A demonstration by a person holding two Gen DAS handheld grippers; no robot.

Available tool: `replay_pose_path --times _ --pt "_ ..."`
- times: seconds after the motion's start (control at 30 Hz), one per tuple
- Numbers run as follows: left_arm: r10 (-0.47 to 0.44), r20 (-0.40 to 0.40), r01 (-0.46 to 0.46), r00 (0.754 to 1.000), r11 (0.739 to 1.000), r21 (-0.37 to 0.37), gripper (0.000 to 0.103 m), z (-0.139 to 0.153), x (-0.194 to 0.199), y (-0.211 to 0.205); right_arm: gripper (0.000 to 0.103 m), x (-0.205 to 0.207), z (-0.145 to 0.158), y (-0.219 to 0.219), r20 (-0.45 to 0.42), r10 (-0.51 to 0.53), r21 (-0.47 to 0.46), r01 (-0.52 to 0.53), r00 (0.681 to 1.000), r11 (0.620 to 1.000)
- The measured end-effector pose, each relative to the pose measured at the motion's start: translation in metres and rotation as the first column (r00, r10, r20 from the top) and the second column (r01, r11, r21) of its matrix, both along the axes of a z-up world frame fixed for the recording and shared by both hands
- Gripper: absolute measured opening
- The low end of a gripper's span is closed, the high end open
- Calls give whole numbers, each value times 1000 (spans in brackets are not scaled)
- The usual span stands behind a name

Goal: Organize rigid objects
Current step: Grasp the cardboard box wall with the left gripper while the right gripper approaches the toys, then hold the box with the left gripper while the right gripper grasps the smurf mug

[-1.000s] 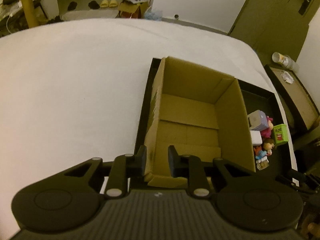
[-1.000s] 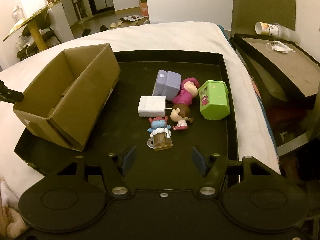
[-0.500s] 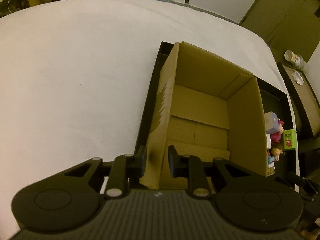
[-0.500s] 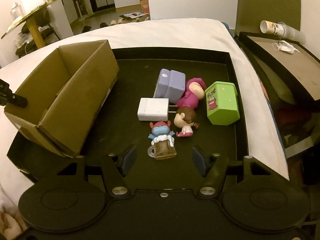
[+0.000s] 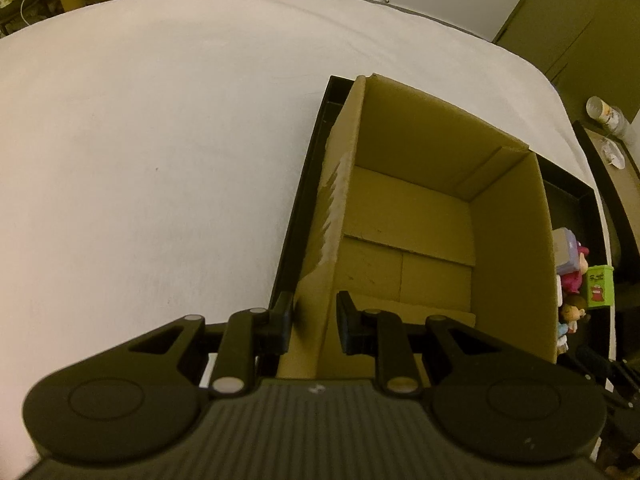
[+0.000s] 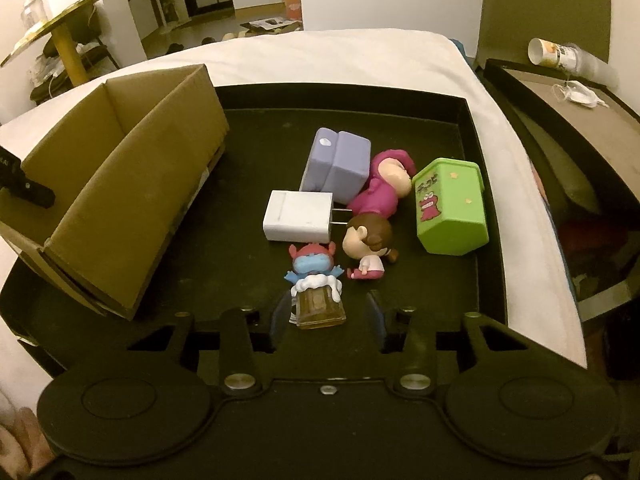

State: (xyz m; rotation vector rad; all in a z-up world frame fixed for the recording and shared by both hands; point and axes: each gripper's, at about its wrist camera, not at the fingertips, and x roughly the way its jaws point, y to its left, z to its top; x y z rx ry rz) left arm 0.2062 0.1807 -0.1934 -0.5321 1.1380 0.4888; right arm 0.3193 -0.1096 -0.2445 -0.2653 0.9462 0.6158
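Right gripper (image 6: 326,314) had just been closing around the mug figure (image 6: 318,298) near the tray's (image 6: 486,208) front edge, not yet clamped, while left gripper (image 5: 312,322) clamped the cardboard box (image 5: 320,272) wall

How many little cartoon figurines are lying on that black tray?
3. A blue one in a mug nearest the camera, a brown-haired one just behind it, and a magenta-clad one between the purple block and green box. None seem hidden.

The green box (image 6: 450,208) carries a red cartoon figure and small dark characters, too blurred to be read.
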Motion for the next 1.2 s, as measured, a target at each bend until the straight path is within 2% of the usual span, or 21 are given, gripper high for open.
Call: replay_pose_path --times 0.17,0.3,0.53,0.67,1.0,1.13,1.2 --pt "-7 -11 7 1000 1000 13 21 -5 1 -1 41 2 -4 3 -8 7 -3 -7 1000 1000" --pt "-22 -11 22 1000 1000 11 15 -8 -1 0 41 4 -8 6 -10 14 -8 -15 1000 1000" --pt "-59 -8 60 998 998 14 15 -8 -13 -2 41 9 -13 14 -10 28 -27 -28 1000 999" --pt "-79 -4 79 997 997 21 15 -8 -19 -2 37 7 -13 15 -15 38 -29 -39 999 999" --pt "-149 -8 149 989 989 9 15 -12 -21 1 32 -4 -8 11 -39 37 -32 -38 999 999" --pt "-153 -15 153 988 988 8 15 -17 -12 4 33 -10 -7 8 -53 37 -34 -39 998 999" --pt "-141 -15 141 990 990 4 15 -18 -11 2 39 -9 -9 6 -67 19 -29 -21 998 999"
